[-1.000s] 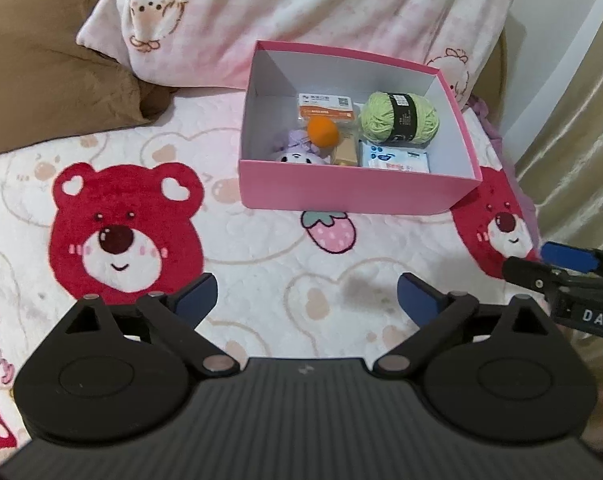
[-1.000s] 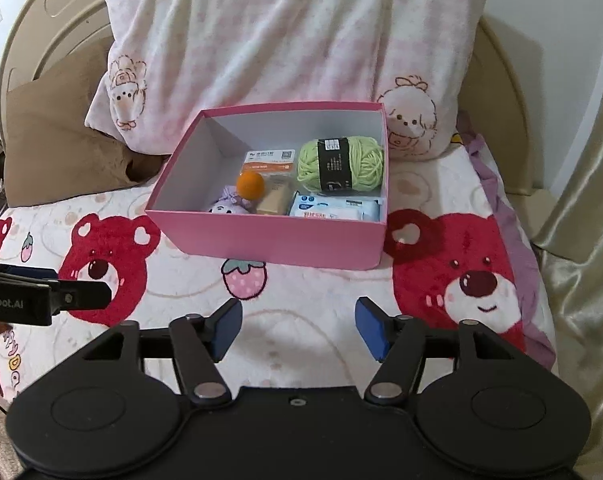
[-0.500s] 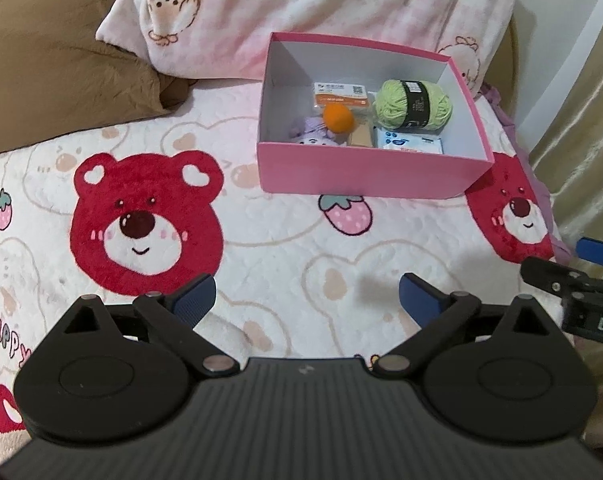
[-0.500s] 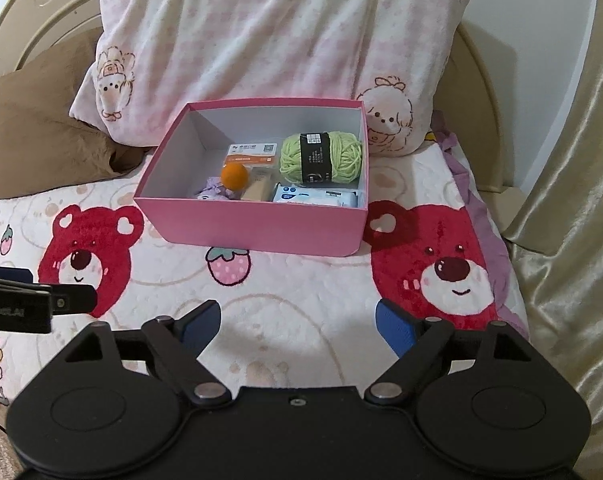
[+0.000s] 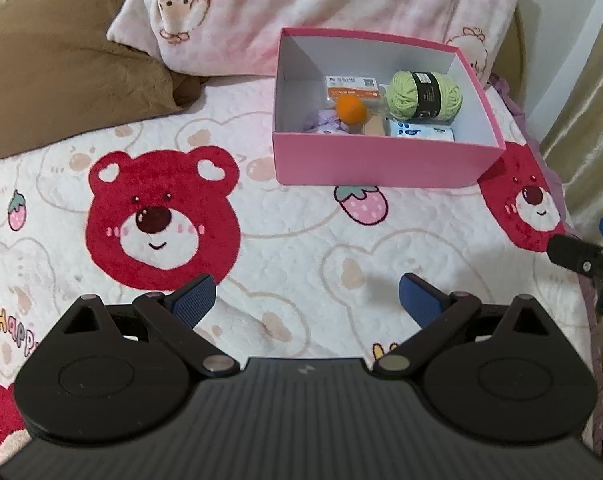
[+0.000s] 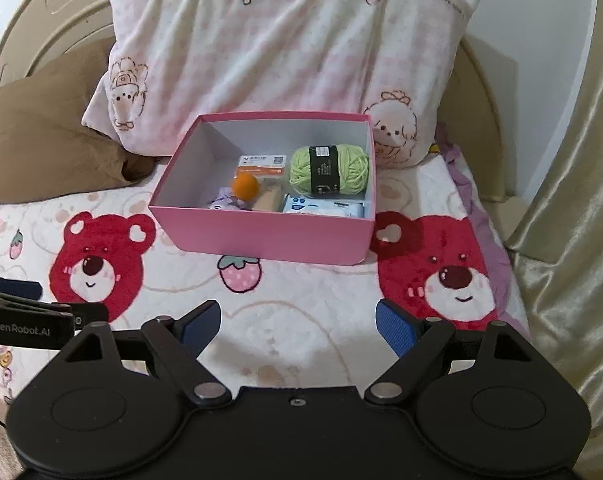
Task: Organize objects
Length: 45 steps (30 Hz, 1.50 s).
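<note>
An open pink box sits on the bear-print bedspread near the pillows. Inside lie a green yarn ball, an orange ball, a white-and-orange packet, a blue-and-white wipes pack, a tan block and a purple item. My left gripper is open and empty, well in front of the box. My right gripper is open and empty, also in front of the box.
A pink patterned pillow leans behind the box, a brown pillow lies at the left. A gold curtain hangs beyond the bed's right edge. The left gripper shows at the right wrist view's left edge.
Both grippers have drawn back from the box, which now looks smaller and farther. The right gripper's jaws have opened wider. The box contents have not moved.
</note>
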Available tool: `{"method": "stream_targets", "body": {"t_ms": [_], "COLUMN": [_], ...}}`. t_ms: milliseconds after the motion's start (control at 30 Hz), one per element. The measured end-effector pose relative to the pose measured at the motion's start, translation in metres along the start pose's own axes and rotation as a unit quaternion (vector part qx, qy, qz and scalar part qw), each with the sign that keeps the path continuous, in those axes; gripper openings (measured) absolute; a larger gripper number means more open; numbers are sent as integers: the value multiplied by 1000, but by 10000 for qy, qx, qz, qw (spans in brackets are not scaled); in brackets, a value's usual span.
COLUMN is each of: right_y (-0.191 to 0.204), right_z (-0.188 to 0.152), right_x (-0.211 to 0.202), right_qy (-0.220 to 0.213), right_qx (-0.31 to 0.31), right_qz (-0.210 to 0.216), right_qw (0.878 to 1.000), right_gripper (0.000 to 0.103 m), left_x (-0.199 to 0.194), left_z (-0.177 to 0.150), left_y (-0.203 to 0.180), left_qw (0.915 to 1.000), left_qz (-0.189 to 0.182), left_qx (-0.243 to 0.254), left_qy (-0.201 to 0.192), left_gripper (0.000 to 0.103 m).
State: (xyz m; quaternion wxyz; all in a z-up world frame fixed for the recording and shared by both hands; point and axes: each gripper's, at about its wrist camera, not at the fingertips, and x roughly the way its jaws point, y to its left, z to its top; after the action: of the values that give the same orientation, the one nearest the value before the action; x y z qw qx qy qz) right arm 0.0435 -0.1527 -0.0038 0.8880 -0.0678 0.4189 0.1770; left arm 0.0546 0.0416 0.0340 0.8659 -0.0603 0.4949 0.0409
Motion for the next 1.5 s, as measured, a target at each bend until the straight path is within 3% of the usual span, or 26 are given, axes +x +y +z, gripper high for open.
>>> {"method": "stream_targets", "body": {"t_ms": [233, 567, 767, 1500], "right_y": [5, 8, 11, -4], "right_z": [-4, -8, -10, -11], "right_x": [-3, 2, 1, 6], "right_qy": [42, 21, 45, 143], "right_qx": [145, 3, -16, 299], "right_qz": [82, -373, -243, -429], "right_qw": [9999, 9993, 9997, 9985], "right_gripper": [88, 88, 88, 88], "left_x": [-8, -3, -5, 3], "left_z": [-2, -4, -5, -3], "left_y": [0, -1, -9, -9], "left_qw": [9999, 9999, 9997, 9996], "left_qz": [-2, -4, 203, 257], "left_qx": [-43, -162, -32, -48], "left_qy": [-102, 2, -123, 38], "left_gripper": [99, 99, 99, 99]}}
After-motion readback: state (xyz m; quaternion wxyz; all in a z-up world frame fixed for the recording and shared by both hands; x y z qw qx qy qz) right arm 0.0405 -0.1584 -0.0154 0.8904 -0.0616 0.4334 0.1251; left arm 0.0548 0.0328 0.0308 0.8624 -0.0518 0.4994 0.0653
